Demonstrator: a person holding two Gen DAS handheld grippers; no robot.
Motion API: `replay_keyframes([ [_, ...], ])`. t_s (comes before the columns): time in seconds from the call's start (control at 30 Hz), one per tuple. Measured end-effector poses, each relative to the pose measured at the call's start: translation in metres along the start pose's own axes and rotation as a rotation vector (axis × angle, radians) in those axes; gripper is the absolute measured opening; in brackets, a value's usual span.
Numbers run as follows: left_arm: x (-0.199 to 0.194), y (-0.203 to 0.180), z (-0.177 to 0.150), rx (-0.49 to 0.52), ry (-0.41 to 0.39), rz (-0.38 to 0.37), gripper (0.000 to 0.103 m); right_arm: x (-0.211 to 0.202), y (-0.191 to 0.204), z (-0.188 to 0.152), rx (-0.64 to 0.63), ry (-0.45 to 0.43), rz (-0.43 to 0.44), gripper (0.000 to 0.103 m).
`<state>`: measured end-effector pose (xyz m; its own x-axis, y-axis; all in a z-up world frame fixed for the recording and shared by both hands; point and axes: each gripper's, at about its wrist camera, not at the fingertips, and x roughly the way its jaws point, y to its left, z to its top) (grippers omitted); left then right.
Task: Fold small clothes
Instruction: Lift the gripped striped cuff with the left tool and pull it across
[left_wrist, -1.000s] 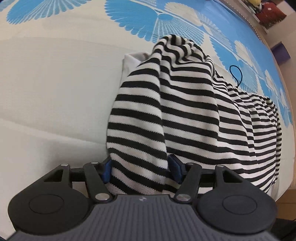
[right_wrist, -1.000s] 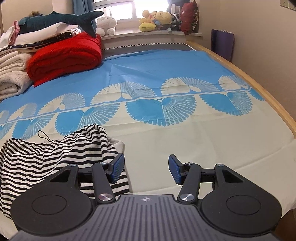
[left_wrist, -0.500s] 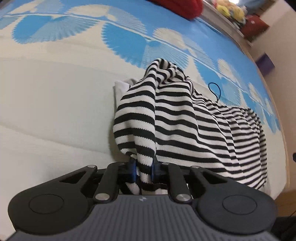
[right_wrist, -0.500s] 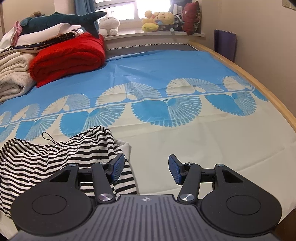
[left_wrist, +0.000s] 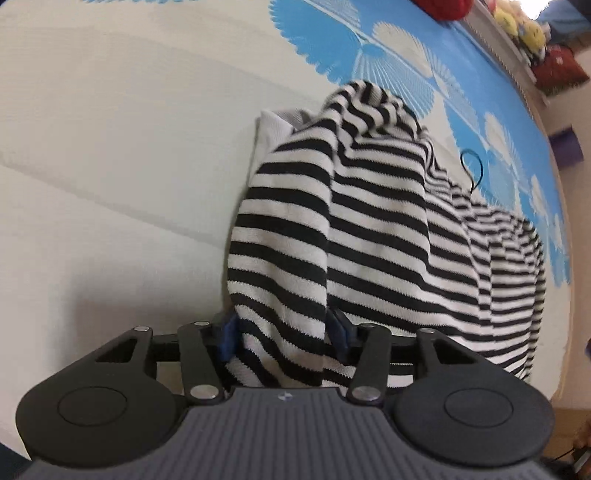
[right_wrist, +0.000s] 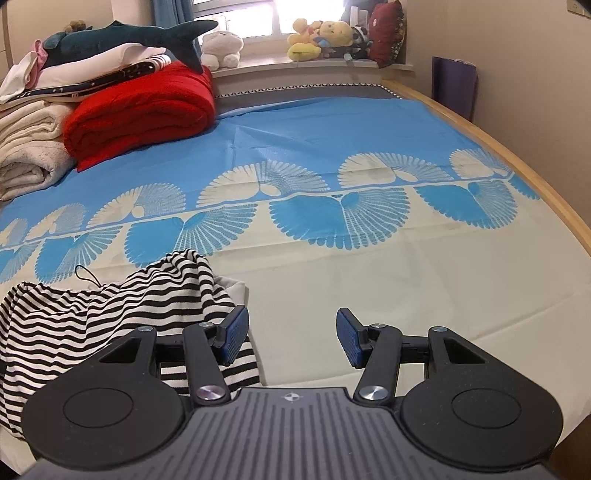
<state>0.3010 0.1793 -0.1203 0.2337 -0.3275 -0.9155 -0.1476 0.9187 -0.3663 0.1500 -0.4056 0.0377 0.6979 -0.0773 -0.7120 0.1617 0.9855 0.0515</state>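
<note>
A black-and-white striped knit garment (left_wrist: 369, 221) lies bunched on the bed, with a white lining edge at its far left and a thin black loop (left_wrist: 472, 170) on top. My left gripper (left_wrist: 282, 336) is open, its blue pads wide apart with a fold of the garment lying between them. In the right wrist view the same garment (right_wrist: 110, 314) lies at the lower left. My right gripper (right_wrist: 291, 338) is open and empty just right of the garment's edge, over the cream sheet.
The bed sheet (right_wrist: 369, 258) is cream with blue fan patterns. A red blanket (right_wrist: 147, 107), folded towels (right_wrist: 29, 147) and a plush shark (right_wrist: 125, 37) are piled at the far left. Stuffed toys (right_wrist: 321, 37) line the windowsill. A wooden bed edge (right_wrist: 517, 158) runs along the right.
My left gripper closed on the garment fold half a second ago and has now opened again, with the fold still between the pads. My right gripper stayed open and edged slightly forward.
</note>
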Motion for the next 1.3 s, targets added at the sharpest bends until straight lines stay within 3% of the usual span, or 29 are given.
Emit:
replay_keyframes([
  [0.07, 0.004, -0.011, 0.000, 0.058, -0.005, 0.015, 0.025, 0.000, -0.002, 0.001, 0.005, -0.001, -0.004, 0.055],
  [0.13, 0.002, -0.020, -0.003, 0.116, -0.020, 0.020, 0.018, 0.001, -0.003, 0.002, 0.008, 0.001, -0.008, 0.055],
  [0.2, -0.002, -0.024, -0.005, 0.153, -0.043, 0.039, 0.017, 0.002, -0.003, 0.003, 0.013, -0.002, -0.009, 0.055],
  [0.37, -0.036, -0.023, -0.012, 0.132, -0.159, 0.054, 0.015, 0.005, 0.004, 0.006, 0.040, -0.004, 0.006, 0.055],
  [0.43, -0.050, -0.025, -0.015, 0.147, -0.217, 0.140, 0.014, 0.006, 0.009, 0.006, 0.046, -0.003, 0.018, 0.055],
  [0.53, -0.058, -0.028, -0.017, 0.154, -0.237, 0.309, 0.014, 0.005, 0.019, 0.004, 0.033, -0.006, 0.037, 0.055],
  [0.63, -0.069, -0.033, -0.015, 0.151, -0.268, 0.360, 0.013, 0.005, 0.027, 0.003, 0.012, -0.002, 0.050, 0.055],
  [0.77, -0.090, -0.069, -0.013, 0.166, -0.358, 0.247, 0.013, 0.003, 0.029, 0.004, 0.003, -0.010, 0.061, 0.055],
  [0.9, -0.097, -0.120, -0.018, 0.220, -0.383, 0.061, 0.013, 0.000, 0.024, 0.006, 0.013, -0.021, 0.066, 0.055],
  [1.03, -0.084, -0.181, -0.035, 0.290, -0.358, -0.105, 0.012, 0.001, 0.019, 0.007, 0.033, -0.019, 0.064, 0.055],
  [1.3, -0.034, -0.293, -0.071, 0.425, -0.269, -0.344, 0.007, 0.005, 0.016, 0.008, 0.038, -0.015, 0.057, 0.055],
])
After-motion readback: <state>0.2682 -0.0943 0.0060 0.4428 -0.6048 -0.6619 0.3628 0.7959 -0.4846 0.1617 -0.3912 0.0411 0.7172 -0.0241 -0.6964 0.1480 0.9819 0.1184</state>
